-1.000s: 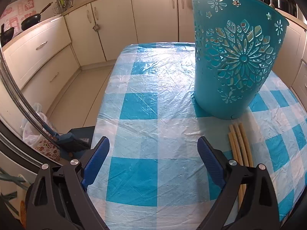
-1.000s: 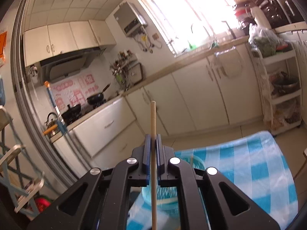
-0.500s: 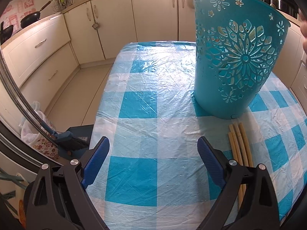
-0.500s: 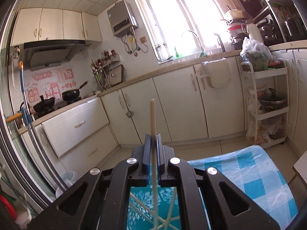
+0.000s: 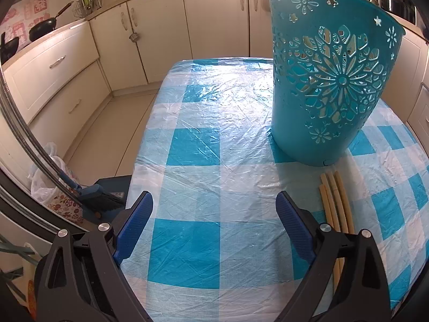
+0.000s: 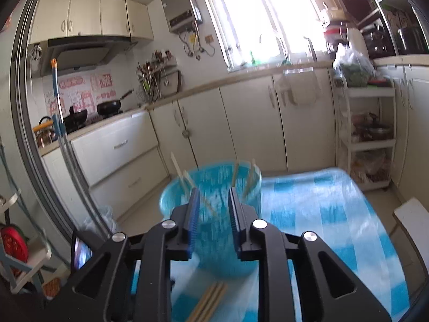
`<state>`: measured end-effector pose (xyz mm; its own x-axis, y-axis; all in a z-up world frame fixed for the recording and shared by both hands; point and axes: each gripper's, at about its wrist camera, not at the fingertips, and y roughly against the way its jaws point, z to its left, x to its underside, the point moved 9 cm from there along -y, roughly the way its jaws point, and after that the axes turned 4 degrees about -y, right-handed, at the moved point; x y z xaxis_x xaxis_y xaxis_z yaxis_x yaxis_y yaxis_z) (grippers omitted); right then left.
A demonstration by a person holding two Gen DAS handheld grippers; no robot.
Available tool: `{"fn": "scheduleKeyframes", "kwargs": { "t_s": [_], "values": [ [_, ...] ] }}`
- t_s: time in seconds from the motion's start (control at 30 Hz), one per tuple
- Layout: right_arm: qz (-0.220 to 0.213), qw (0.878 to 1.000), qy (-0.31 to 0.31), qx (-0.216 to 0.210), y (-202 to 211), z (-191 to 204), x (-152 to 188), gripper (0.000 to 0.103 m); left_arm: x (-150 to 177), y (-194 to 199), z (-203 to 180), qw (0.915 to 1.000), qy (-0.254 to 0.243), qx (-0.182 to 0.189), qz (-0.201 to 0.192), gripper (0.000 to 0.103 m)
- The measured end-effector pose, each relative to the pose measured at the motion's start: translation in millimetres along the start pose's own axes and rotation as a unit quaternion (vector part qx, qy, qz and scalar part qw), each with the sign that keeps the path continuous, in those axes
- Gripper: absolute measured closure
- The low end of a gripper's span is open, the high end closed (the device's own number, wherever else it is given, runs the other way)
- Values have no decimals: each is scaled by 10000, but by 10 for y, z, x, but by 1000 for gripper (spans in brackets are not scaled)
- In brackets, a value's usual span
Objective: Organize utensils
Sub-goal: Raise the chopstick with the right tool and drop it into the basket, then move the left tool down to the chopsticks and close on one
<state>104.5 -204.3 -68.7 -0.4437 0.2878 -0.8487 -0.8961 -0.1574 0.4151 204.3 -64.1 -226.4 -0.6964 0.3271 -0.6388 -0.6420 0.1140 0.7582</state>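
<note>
Just ahead of the right gripper [image 6: 211, 209], jaws opening and empty, stands the teal basket [image 6: 214, 185]; next, judged: grasp chopsticks [image 6: 209, 303] below; left gripper [image 5: 214, 220] wide open, idle.

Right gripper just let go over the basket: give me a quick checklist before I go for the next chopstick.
1. Right gripper free of a chopstick: ok, jaws opening, nothing between them.
2. Chopsticks in the teal basket: ok, several lean against its rim in the right wrist view.
3. Basket upright on the checked tablecloth: ok.
4. Chopsticks on the table left to pick: ok, a small bundle lies side by side in front of the basket.
5. Left gripper clear of them: ok, open, empty, beside the bundle.
6. Exact count left: cannot tell, the left gripper's finger hides their near ends.
</note>
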Motion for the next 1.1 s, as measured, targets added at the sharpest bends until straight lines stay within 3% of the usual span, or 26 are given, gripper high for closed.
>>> {"fn": "scheduleKeyframes", "kwargs": {
  "t_s": [0.17,0.27,0.5,0.77,0.93,1.03,1.1],
  "values": [
    [1341,9909,-81,118,-284,-62,781,81,3,2,-7,10000,-4,-4,10,14],
    [1810,9832,-183,150,-454,-84,1047,83,9,-3,0,10000,30,16,26,14],
    [2082,9774,-129,339,-699,-93,1200,84,15,-28,19,10000,43,33,53,14],
    [2104,9759,237,528,-763,-45,1289,84,22,-35,27,10000,51,38,67,14],
    [2320,9689,570,641,-776,-85,1290,92,22,-37,17,10000,28,82,41,14],
    [2418,9657,663,678,-726,-165,1290,93,23,22,-61,9996,-79,255,-16,14],
    [2451,9647,670,693,-655,-259,1286,93,60,60,-177,9978,-25,653,95,14]
  ]
}}
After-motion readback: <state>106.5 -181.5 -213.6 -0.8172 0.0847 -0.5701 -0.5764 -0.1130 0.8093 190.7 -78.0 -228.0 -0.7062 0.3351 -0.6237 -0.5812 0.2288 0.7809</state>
